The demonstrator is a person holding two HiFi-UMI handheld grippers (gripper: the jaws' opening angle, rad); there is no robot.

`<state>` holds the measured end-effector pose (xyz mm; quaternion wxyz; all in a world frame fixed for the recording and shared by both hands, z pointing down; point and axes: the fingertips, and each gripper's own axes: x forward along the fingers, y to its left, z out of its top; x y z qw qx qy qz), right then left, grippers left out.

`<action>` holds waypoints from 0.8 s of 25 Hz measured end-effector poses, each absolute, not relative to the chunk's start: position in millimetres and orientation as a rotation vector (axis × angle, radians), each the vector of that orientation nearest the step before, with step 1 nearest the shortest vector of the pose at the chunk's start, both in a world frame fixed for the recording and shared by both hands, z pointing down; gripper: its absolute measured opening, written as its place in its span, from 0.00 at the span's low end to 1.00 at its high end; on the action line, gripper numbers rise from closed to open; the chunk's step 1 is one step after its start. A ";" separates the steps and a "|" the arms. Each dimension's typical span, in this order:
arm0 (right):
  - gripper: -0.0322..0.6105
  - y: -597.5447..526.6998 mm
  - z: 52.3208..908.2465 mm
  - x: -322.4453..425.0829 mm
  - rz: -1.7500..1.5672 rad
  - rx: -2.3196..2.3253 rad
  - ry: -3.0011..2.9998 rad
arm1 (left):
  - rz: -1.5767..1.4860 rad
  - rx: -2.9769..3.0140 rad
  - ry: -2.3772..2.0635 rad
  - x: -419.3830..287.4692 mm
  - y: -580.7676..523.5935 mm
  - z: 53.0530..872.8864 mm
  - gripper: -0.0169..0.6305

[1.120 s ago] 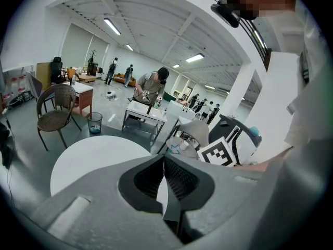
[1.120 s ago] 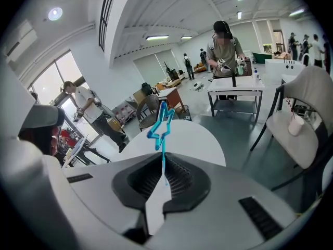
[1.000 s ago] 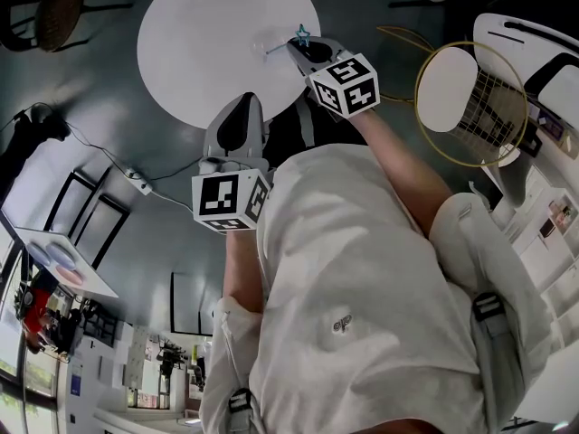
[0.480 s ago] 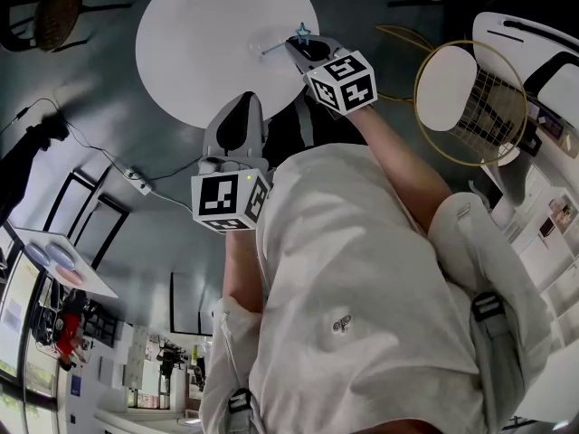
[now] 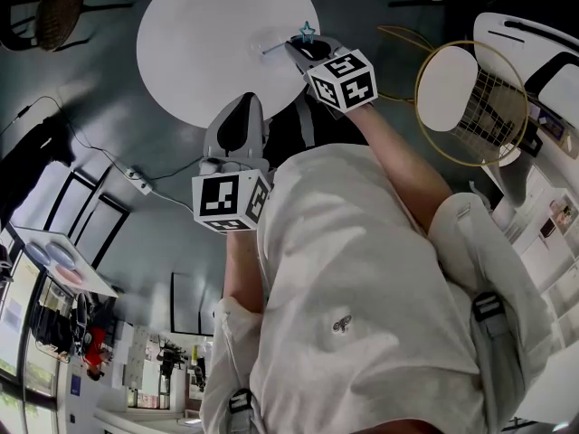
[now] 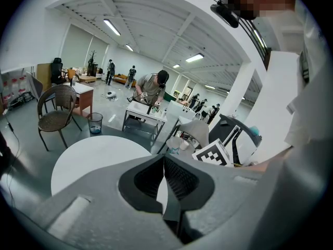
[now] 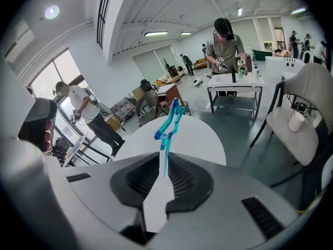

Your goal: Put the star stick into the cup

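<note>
The right tongs (image 7: 165, 158) are opening. The star stick (image 7: 165, 152) stands upright in the narrow end of the gap between their ribbed pads, its blue star lifted clear above the tips. The left tongs (image 6: 164, 158) are drawn together at the tips with only a sliver of light further back, and nothing lies between them.

Both pairs point at the round white table (image 5: 208, 43). The right tongs reach over its edge, so the star stick hangs above the tabletop just inside the rim, while the left tongs sit back from the table, near its rim. The tabletop is plain, matte white. I cannot make out a cup on it.

Around the table runs a dark grey, faintly glossy floor. A wicker chair (image 6: 57, 108) stands just beside the table and a small wastebasket (image 6: 95, 123) a little past it. On the table's other side is a gold wire chair (image 5: 470, 93) with a white seat. A cable (image 5: 99, 152) trails over the floor near the table. Beyond the table a person (image 7: 223, 40) bends over a second table (image 7: 234, 90) carrying bottles. More people stand well behind, under a white ceiling with strip lights (image 6: 112, 26).
</note>
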<state>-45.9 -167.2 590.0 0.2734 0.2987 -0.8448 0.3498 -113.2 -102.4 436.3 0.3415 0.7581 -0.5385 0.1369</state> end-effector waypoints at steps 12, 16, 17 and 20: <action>0.18 -163.2 596.5 -44.1 0.959 0.789 -2.253 | 0.370 1.984 -1.390 -110.8 -103.2 435.9 0.05; 0.20 -161.8 598.2 -43.2 0.965 0.781 -2.247 | 0.370 1.984 -1.390 -109.4 -103.0 435.9 0.05; 0.21 -161.7 598.7 -43.3 0.968 0.779 -2.246 | 0.370 1.984 -1.390 -109.5 -103.1 436.0 0.05; 0.22 -160.4 600.0 -44.1 0.971 0.774 -2.241 | 0.368 1.983 -1.391 -110.6 -102.3 436.5 0.05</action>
